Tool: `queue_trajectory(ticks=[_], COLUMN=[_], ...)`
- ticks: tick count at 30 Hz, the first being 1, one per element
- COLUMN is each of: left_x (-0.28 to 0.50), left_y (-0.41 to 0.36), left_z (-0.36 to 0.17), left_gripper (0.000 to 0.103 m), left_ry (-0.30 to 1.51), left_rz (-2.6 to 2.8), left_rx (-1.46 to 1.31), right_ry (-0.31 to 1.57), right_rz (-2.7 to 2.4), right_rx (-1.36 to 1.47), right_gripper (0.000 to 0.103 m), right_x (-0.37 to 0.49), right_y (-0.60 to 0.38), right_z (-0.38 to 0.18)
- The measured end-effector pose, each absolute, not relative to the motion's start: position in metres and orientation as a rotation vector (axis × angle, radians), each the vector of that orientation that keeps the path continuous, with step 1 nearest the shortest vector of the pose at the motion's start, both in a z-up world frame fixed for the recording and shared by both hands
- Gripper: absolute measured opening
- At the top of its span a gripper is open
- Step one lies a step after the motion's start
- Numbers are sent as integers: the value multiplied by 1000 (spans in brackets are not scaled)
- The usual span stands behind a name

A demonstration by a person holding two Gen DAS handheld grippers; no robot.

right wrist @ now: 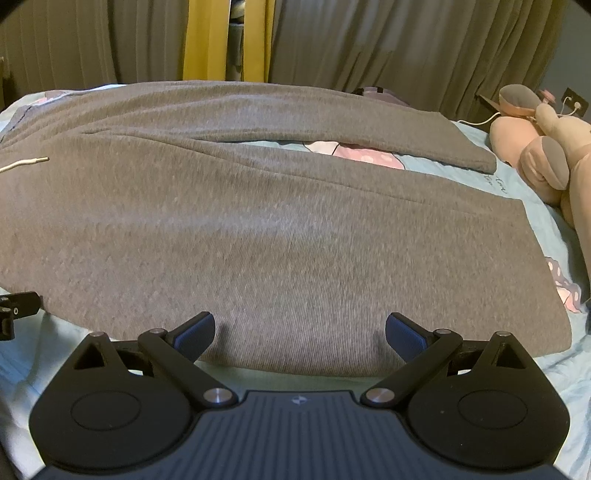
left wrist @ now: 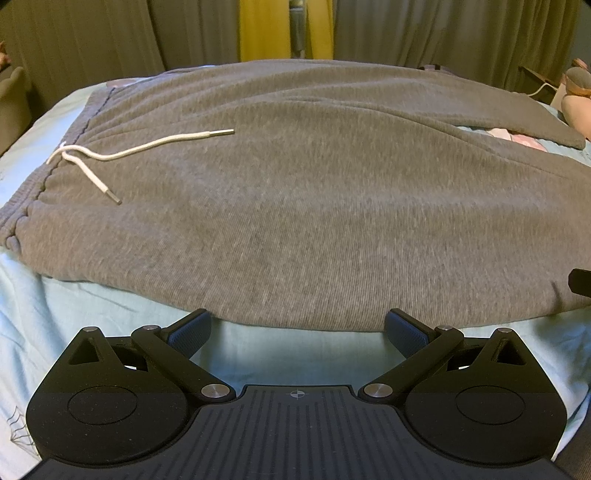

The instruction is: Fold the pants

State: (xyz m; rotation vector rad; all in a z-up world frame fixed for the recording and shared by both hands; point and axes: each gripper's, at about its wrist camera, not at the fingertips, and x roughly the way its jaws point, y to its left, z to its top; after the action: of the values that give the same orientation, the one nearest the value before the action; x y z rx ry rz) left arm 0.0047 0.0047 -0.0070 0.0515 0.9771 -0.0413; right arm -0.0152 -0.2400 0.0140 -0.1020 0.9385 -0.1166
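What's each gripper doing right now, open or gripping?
Left gripper: tongs open, empty, at the near edge of the grey pants.
Right gripper: tongs open, empty, at the same edge.

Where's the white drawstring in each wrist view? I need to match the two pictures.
Left wrist: the white drawstring lies at upper left on the grey pants, both metal tips showing.
Right wrist: only one tip of it shows, at the far left edge.
Shared landmark: the yellow curtain behind the bed.

Grey sweatpants (left wrist: 314,206) spread flat across bed, waistband at left, white drawstring (left wrist: 110,155) loose, 2 legs slightly parted
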Motion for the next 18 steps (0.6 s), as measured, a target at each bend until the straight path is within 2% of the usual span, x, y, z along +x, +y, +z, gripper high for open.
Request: queue_trajectory(ticks=[4, 9, 14, 18], left_x=[4, 2, -4, 9], left_y=[6, 16, 29, 27], left_z=[-5, 2, 15, 29], left_gripper=[103, 103, 103, 103], left_ry=[974, 937, 759, 642], left_rz=[-38, 31, 185, 203], left_rx=[37, -12, -71, -34], right_ry=[978, 1089, 1253, 1275], right_rz=[-104, -89, -108, -116], right_rx=[-98, 61, 173, 212], right_gripper=[99, 99, 99, 99], right_x=[-11, 15, 54, 67], right_y=[-241, -262, -281, -288], right_z=[14, 7, -29, -37])
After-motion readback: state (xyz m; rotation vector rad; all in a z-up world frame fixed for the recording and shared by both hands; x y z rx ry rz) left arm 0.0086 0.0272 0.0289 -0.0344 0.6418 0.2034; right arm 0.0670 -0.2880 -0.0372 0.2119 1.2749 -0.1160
